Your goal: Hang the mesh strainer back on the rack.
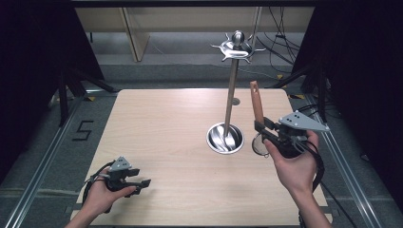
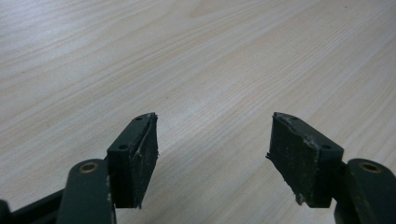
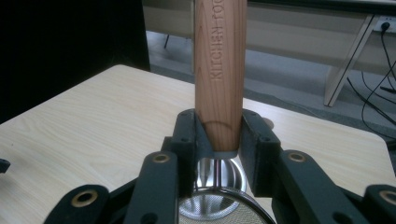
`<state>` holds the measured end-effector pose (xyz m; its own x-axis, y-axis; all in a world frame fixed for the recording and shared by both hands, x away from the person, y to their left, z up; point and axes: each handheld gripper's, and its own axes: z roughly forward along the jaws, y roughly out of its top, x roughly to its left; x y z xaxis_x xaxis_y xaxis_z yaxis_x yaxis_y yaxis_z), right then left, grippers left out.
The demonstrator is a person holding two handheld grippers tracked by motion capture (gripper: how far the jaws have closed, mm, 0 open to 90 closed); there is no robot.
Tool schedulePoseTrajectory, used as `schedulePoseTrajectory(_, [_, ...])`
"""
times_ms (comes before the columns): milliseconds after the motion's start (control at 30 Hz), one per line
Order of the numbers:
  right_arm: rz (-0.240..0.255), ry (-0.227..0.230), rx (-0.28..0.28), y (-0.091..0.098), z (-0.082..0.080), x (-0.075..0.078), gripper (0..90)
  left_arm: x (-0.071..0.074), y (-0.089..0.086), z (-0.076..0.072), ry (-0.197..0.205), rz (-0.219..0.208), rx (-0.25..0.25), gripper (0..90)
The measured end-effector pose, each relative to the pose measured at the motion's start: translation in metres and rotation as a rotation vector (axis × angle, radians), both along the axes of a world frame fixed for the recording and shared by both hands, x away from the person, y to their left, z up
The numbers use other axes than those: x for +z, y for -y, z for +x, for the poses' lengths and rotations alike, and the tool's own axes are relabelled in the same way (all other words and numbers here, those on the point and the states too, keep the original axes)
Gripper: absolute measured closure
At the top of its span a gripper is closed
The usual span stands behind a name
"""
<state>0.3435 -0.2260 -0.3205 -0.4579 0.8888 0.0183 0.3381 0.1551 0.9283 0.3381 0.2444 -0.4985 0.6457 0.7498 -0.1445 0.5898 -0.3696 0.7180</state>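
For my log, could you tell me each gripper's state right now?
Left gripper: open, empty.
Right gripper: shut on the strainer's wooden handle.

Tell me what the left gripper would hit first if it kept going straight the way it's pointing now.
Most likely the bare wooden table: the left gripper, jaws open and holding nothing, points slightly down at its surface. Nothing else lies in that line, though depth is hard to judge.
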Motion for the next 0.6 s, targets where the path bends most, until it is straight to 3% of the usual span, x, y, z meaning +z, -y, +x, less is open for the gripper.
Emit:
schedulePoseTrajectory(200, [0.011,0.017,-0.007,-0.002,0.001,0.006,70.1,0.0,0.0,0.0,-0.001,-0.001,0.001,31.9])
schedulePoseTrajectory(367, [0.007,0.063,-0.001,-0.002,0.003,0.011,70.1,0.0,0.0,0.0,-0.004,-0.005,0.007,31.9])
schedulePoseTrajectory(433, [0.022,0.049,0.004,-0.004,0.002,0.013,70.1,0.0,0.0,0.0,0.001,-0.001,0.002,31.9])
schedulePoseTrajectory(500, [0.009,0.079,0.002,-0.004,0.004,0.015,70.1,0.0,0.0,0.0,0.001,0.0,0.0,31.9])
schedulePoseTrajectory(533, [0.027,0.062,0.007,-0.006,0.003,0.016,70.1,0.0,0.0,0.0,0.0,0.0,0.001,31.9])
schedulePoseTrajectory(600, [0.029,0.07,0.006,-0.007,0.003,0.017,70.1,0.0,0.0,0.0,-0.007,-0.007,0.008,31.9])
